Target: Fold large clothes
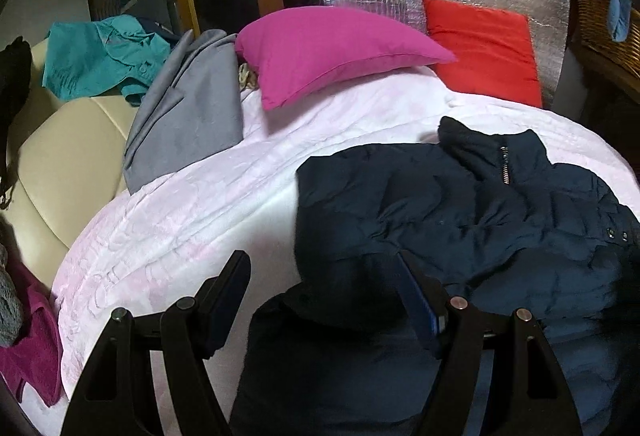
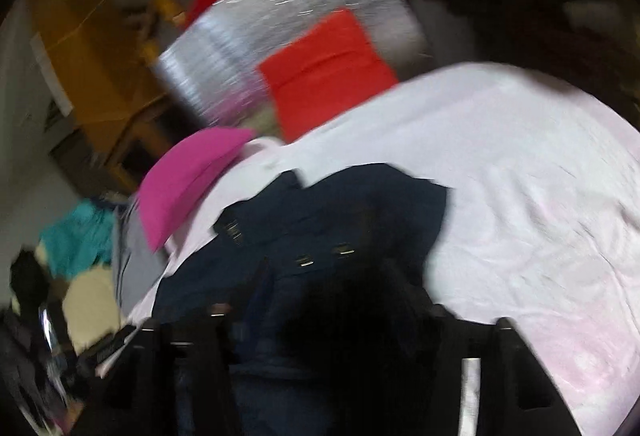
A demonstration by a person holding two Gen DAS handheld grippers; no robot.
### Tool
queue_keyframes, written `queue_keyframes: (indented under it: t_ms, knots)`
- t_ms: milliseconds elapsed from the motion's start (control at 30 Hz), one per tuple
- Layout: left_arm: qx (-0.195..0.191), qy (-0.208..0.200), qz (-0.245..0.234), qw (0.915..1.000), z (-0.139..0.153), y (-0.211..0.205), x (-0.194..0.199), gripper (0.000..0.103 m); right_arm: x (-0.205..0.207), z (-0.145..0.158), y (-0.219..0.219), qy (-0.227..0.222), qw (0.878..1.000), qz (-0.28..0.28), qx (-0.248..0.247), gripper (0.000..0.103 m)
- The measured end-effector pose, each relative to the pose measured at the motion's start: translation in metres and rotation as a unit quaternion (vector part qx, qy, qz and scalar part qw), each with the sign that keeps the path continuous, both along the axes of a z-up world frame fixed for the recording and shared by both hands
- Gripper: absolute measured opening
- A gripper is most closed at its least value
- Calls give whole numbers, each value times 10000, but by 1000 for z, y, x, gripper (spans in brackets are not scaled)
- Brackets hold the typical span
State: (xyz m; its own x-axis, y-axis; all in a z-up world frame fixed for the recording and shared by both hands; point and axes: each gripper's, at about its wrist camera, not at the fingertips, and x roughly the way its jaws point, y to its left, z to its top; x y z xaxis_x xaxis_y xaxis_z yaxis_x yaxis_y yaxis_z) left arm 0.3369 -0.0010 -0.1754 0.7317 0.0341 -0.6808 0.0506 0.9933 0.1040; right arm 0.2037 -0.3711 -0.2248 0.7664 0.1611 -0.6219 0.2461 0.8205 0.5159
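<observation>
Here, a dark navy quilted jacket (image 1: 460, 220) was seen spread on a pale pink-white bedcover (image 1: 180, 211), toward the near right part of the bed in the left wrist view. Puffy stitched panels were noted across its body, with a raised collar (image 1: 492, 151) at the far end, a metal zip running down from the collar, and small round snaps near the right edge. A darker flap of the same jacket was draped in the foreground. The left gripper (image 1: 324, 280) was held spread wide, its left finger over the bedcover and its right finger over the jacket; no fabric was pinched by it. The right wrist view was badly motion-blurred; the jacket (image 2: 328, 220) filled its lower centre, with a few bright metal fittings picked out. The right gripper (image 2: 332, 316) was narrowed, dark fabric was bunched where its fingers lay, and a pinch on the jacket was read, though the pads themselves could not be made out. A magenta pillow (image 1: 320, 51) and a red cushion (image 1: 484, 47) were seen at the far end of the bed. No readable brand, label or writing was found.
</observation>
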Motion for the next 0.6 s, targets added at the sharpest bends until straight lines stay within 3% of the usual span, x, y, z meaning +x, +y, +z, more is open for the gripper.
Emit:
queue_keyframes:
  t_ms: [267,600]
  knots:
    - [-4,11,-174,9998,-3,-26,-2,74,45,-38,48,471,9958,695,358,33]
    - [117,121,-320,9993,-17,-49,2,74,61,-65,48,779,9886,707,1078,33]
